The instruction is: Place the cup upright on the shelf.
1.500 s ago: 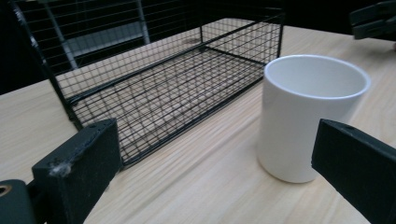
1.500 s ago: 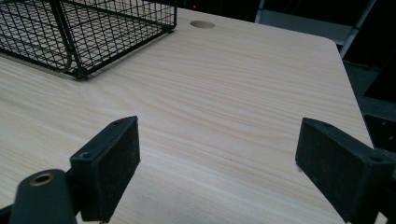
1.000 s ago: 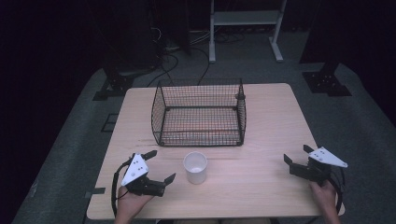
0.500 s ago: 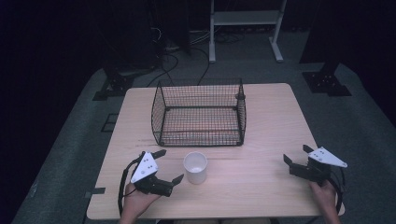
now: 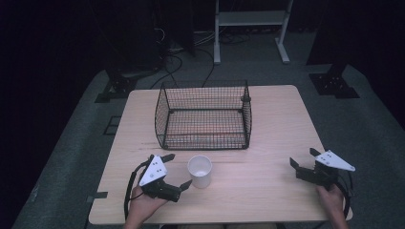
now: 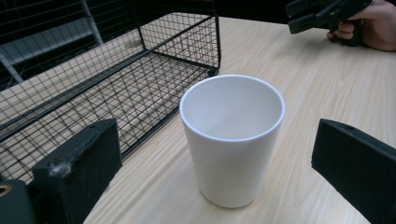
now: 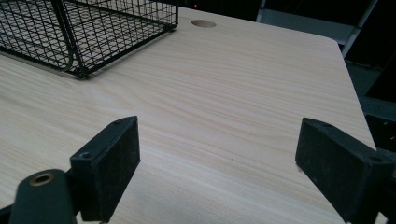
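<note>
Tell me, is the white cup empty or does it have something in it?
Empty: the left gripper view looks into the upright white cup and shows only its bare white inside.

left gripper (image 5: 175, 170) jaws spread, right gripper (image 5: 303, 159) jaws spread

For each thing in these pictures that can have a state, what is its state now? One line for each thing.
White cup: upright, empty, on the table, between the open left jaws but not gripped.
Wire basket: upright, empty, open at the top, behind the cup.
Left gripper: open, jaws wide, at the cup.
Right gripper: open, holding nothing, near the table's right edge.
Table: bare wood, with a round hole near its far edge.
</note>
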A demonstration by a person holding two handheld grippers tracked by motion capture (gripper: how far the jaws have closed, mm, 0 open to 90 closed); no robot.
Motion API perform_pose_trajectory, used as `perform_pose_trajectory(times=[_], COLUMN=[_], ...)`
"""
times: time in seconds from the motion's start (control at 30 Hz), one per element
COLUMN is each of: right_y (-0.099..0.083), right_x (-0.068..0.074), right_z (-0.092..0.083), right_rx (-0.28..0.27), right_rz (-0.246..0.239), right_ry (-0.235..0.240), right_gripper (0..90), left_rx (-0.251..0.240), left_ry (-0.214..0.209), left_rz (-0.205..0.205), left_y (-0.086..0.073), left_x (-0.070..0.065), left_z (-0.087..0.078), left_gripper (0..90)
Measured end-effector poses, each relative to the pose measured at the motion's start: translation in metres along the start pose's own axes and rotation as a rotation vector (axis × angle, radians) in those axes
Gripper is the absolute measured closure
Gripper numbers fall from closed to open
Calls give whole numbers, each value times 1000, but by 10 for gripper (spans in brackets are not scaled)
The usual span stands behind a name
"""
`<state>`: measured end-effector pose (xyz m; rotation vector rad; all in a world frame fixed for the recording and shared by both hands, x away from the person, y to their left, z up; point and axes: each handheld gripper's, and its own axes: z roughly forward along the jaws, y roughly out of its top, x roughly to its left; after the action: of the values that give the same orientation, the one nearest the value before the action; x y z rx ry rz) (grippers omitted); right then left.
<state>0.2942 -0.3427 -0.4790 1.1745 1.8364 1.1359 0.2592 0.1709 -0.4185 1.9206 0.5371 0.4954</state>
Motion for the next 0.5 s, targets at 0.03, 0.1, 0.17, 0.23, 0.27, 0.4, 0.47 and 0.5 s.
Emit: perform_pose_trajectory(times=[0.03, 0.1, 0.17, 0.23, 0.27, 0.4, 0.47, 0.5], right_y=[0, 0, 0, 0, 0, 0, 0, 0], right_x=[0, 0, 0, 0, 0, 0, 0, 0], right_z=[0, 0, 0, 0, 0, 0, 0, 0], right_rx=[0, 0, 0, 0, 0, -1, 0, -1], right_rz=[-1, -1, -1, -1, -1, -1, -1, 0], right_ry=[0, 0, 1, 1, 1, 1, 1, 1], right_gripper=[131, 131, 131, 131, 131, 131, 131, 130], left_rx=[9, 12, 13, 16, 18, 32, 39, 43], left_ry=[-7, -11, -17, -25, -27, -38, -44, -40], left_rz=[4, 6, 8, 9, 8, 8, 10, 14], left_y=[1, 1, 2, 3, 3, 3, 3, 4], left_x=[-1, -1, -2, -3, -4, -4, -5, -5], left_z=[2, 3, 5, 7, 8, 12, 14, 15], left_gripper=[9, 9, 9, 10, 9, 10, 9, 9])
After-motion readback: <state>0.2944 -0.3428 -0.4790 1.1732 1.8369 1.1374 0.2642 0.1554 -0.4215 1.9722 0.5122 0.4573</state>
